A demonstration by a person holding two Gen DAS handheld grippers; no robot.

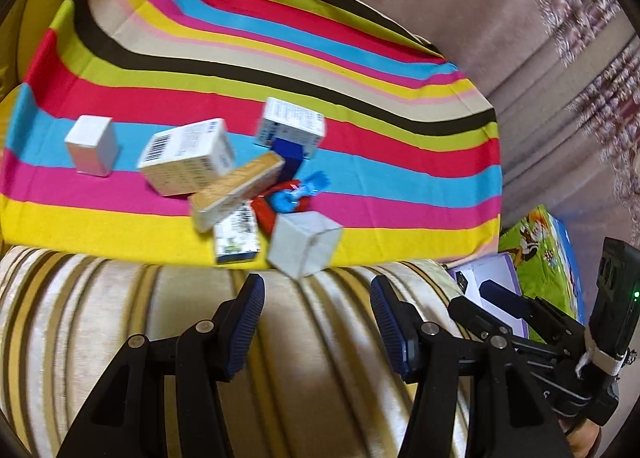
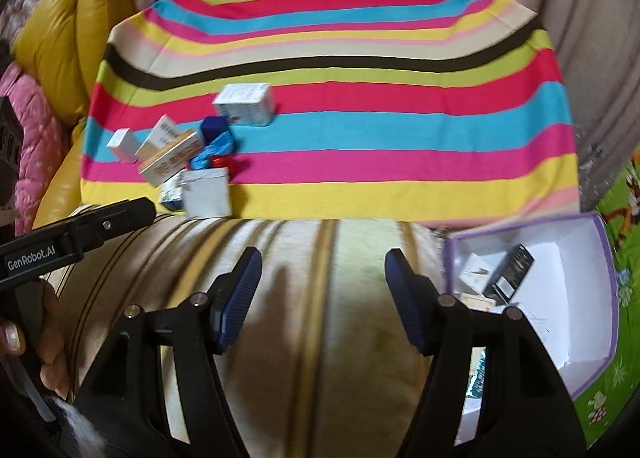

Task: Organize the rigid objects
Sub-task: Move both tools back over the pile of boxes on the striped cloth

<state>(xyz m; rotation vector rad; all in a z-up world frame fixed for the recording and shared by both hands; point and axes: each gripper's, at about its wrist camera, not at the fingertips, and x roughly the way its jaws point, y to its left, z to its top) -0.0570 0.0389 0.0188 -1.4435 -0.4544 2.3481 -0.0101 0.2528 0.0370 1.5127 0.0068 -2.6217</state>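
Both the left gripper (image 1: 316, 290) and the right gripper (image 2: 322, 262) stand parted with nothing between the fingers, over the striped cushion (image 2: 304, 278). The boxes (image 1: 224, 173) lie jumbled near the front left edge of the striped cloth (image 1: 360, 129). A white tray (image 2: 572, 278) with a few boxes in it sits off the cloth's front right corner.
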